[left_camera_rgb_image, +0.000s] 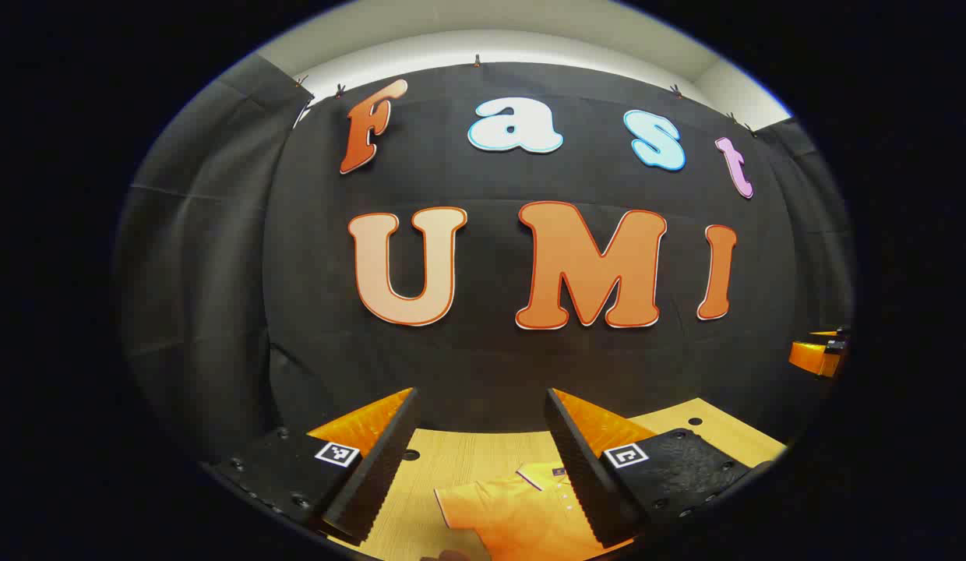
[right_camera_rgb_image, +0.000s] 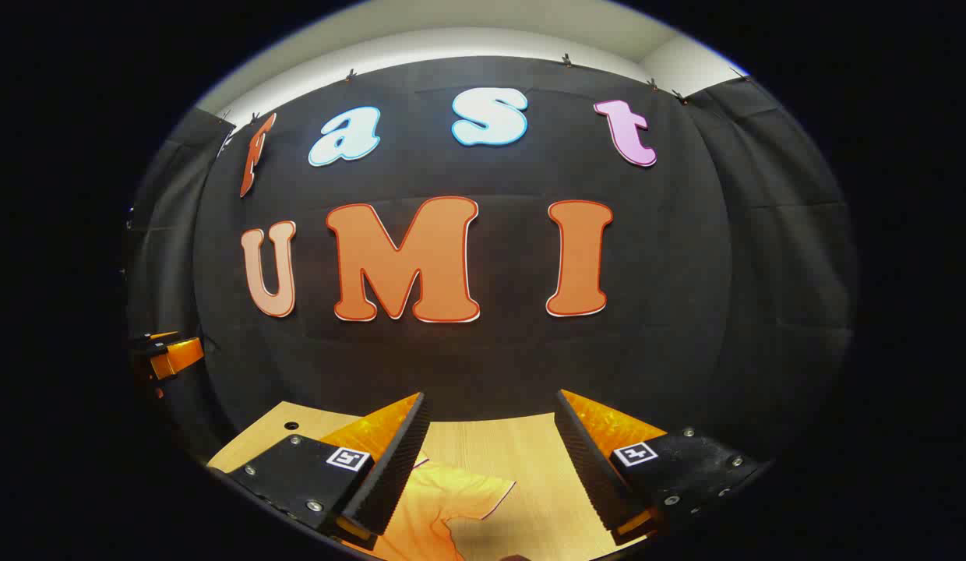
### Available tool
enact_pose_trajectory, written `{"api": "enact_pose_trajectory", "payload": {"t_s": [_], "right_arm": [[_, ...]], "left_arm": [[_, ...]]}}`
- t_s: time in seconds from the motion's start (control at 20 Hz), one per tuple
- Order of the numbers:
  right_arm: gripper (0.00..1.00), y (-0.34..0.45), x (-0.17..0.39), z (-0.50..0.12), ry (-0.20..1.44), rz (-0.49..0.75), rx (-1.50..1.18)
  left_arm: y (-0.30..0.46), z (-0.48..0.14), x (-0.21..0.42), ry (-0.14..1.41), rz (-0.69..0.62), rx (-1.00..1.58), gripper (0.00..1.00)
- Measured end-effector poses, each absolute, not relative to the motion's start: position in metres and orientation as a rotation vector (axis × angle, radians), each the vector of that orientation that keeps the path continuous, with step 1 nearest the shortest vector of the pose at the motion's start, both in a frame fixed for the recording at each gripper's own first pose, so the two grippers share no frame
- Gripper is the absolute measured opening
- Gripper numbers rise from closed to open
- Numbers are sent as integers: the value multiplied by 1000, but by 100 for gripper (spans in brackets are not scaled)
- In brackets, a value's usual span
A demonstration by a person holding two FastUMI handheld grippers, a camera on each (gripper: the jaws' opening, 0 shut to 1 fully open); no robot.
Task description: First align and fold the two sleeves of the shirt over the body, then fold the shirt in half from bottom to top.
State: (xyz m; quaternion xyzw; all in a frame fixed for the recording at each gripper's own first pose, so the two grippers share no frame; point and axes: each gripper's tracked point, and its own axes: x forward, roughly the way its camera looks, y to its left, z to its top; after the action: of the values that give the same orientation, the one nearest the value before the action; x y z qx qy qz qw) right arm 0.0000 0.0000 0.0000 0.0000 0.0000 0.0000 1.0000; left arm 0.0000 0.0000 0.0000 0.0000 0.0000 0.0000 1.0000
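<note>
Both the left gripper [left_camera_rgb_image: 480, 436] and right gripper [right_camera_rgb_image: 491, 440] hover wide open above the shirt [left_camera_rgb_image: 522, 514], sleeves seemingly unfolded; next, each should lower onto a sleeve.

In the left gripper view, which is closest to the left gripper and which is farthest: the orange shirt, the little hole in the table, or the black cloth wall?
From the left gripper:
1. Orange shirt, just below, between the open jaws.
2. Little hole in the table, beyond the shirt, by the left finger.
3. Black cloth wall, behind the table's far edge.
</note>
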Motion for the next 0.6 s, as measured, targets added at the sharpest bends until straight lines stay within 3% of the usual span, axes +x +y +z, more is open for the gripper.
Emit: {"api": "enact_pose_trajectory", "payload": {"t_s": [0.6], "right_arm": [[98,14,-3,-12,21,-1,-21]], "left_arm": [[29,-12,-10,17,35,2,98]]}}
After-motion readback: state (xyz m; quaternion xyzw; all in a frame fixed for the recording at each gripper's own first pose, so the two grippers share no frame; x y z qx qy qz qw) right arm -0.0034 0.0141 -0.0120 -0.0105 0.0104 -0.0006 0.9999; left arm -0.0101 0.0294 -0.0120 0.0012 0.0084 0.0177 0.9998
